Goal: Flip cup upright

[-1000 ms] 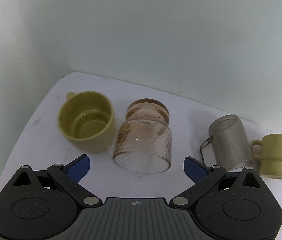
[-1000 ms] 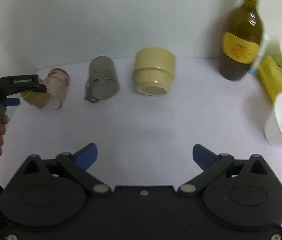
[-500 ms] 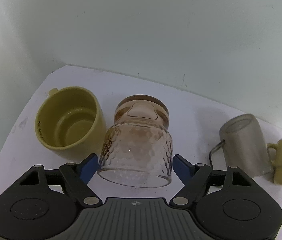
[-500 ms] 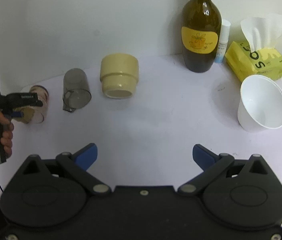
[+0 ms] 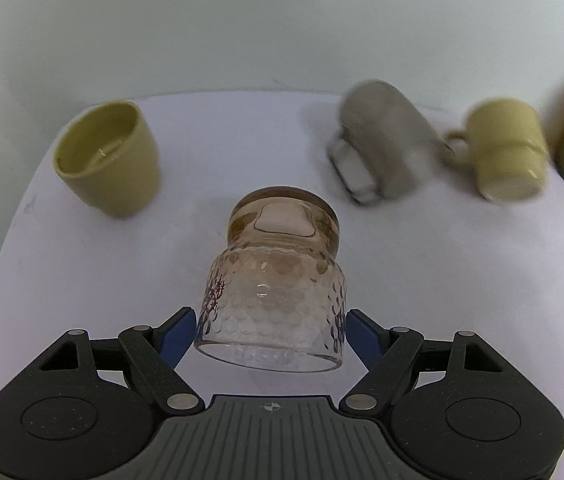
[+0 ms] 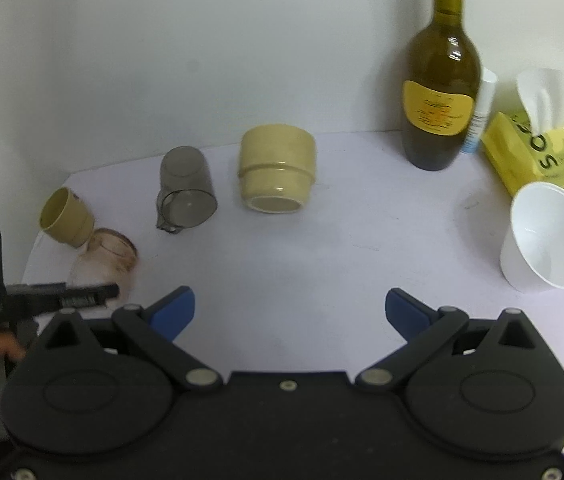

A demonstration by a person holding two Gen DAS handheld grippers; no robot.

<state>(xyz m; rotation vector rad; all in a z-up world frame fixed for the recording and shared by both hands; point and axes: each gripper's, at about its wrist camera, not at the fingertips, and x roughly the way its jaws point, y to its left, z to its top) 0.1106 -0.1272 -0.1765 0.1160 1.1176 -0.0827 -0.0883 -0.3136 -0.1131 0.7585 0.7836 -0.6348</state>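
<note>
You've closed your left gripper [image 5: 270, 334] onto the glass [image 5: 278, 280], lifted near the table's [image 5: 401, 280] left edge; your right gripper [image 6: 289, 307] hangs wide open.

a clear, amber-tinted glass cup [image 5: 274, 292] with a dimpled, glossy wall is seen. the olive mug [image 5: 112, 158] and the cream mug [image 6: 277, 175] are glazed ceramic, smooth with a soft sheen. the grey cup [image 6: 186, 192] is smoky and translucent. the tabletop [image 6: 321, 248] is matt white. the bottle [image 6: 439, 96] is dark glossy glass with a paper label. the white cup [image 6: 547, 238] looks like smooth plastic.
</note>
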